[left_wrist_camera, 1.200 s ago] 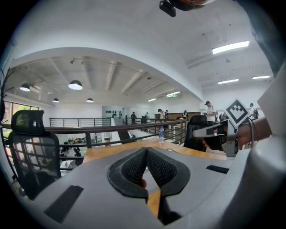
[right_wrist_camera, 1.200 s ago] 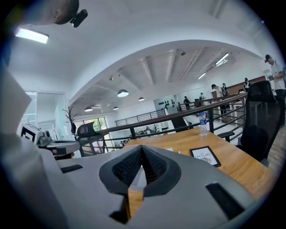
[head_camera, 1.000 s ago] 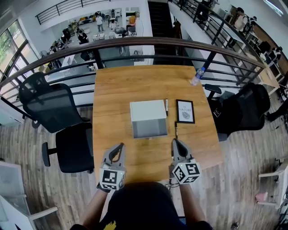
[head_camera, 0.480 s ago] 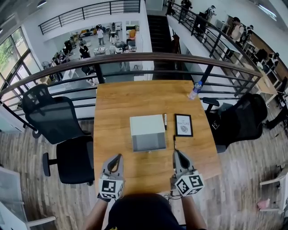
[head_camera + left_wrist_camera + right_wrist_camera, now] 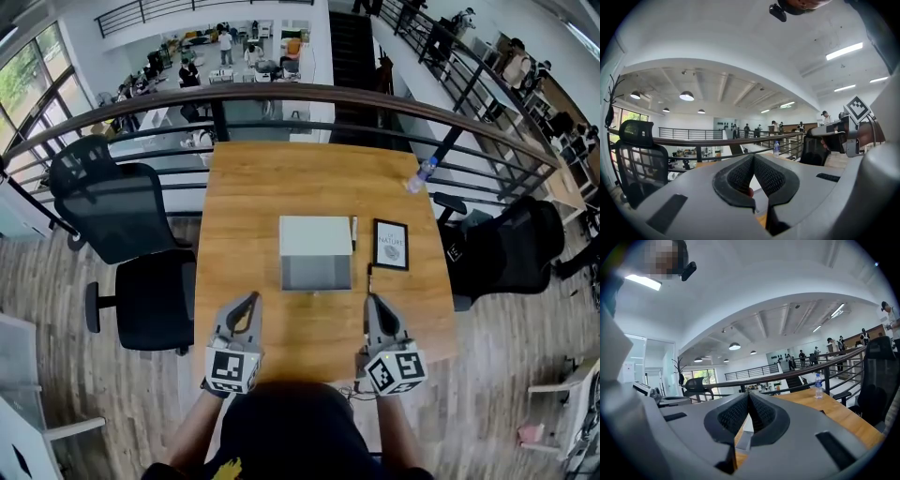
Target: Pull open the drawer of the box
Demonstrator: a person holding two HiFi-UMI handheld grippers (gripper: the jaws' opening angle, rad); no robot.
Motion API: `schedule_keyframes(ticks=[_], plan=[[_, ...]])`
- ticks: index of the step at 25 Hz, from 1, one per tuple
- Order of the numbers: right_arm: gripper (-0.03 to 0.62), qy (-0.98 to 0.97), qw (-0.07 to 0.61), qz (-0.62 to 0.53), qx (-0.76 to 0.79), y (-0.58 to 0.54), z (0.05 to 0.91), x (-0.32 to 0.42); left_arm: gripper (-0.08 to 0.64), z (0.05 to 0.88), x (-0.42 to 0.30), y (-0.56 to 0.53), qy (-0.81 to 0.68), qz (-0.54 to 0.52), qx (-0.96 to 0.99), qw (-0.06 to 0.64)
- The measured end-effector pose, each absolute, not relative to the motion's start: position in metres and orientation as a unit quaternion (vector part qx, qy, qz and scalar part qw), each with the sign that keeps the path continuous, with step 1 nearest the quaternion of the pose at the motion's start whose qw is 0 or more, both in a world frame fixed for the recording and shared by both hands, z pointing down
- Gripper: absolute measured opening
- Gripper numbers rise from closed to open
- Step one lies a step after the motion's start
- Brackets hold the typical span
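Box (image 5: 315,236) sits mid-tabletop (image 5: 253,178), grey drawer front (image 5: 316,272) facing the person, w/ a framed pic (image 5: 390,245) just to its right and a water bottle (image 5: 419,175) near the far right edge. L gripper (image 5: 251,302) and R gripper (image 5: 371,302) hang over the near part of the tabletop, apart from the box, one on each side. Both sets of fingers (image 5: 740,177) are closed tip to tip, nothing btw them.
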State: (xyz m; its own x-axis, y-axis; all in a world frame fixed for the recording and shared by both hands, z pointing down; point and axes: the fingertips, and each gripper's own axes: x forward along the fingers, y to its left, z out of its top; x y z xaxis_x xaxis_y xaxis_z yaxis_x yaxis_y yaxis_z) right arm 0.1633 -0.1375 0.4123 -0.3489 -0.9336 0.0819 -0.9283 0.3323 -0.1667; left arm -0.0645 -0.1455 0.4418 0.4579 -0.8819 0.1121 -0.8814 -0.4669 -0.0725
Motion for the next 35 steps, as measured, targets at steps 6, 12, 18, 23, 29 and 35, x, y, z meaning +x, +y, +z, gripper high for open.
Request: schedule_keyframes(ticks=[6, 12, 18, 23, 29, 35], plan=[[-0.006, 0.819, 0.006, -0.075, -0.569, -0.139, 0.407, 0.159, 0.017, 0.436, -0.061, -0.150, 0.514, -0.062, -0.855, 0.005], [-0.006, 0.820, -0.005, -0.058, -0.570, -0.135, 0.407, 0.156, 0.017, 0.440, -0.058, -0.147, 0.510, -0.067, -0.858, 0.010], [-0.006, 0.822, -0.006, -0.056, -0.567, -0.135, 0.407, 0.156, 0.017, 0.440, -0.054, -0.146, 0.506, -0.072, -0.859, 0.015], [-0.006, 0.824, -0.008, -0.050, -0.564, -0.135, 0.405, 0.155, 0.017, 0.438, -0.054, -0.145, 0.510, -0.067, -0.858, 0.015], [-0.006, 0.828, -0.010, -0.047, -0.559, -0.135, 0.402, 0.150, 0.017, 0.435, -0.059, -0.145, 0.514, -0.063, -0.855, 0.015], [-0.006, 0.824, -0.014, -0.044, -0.564, -0.131, 0.404, 0.156, 0.017, 0.440, -0.057, -0.140, 0.512, -0.067, -0.856, 0.014]])
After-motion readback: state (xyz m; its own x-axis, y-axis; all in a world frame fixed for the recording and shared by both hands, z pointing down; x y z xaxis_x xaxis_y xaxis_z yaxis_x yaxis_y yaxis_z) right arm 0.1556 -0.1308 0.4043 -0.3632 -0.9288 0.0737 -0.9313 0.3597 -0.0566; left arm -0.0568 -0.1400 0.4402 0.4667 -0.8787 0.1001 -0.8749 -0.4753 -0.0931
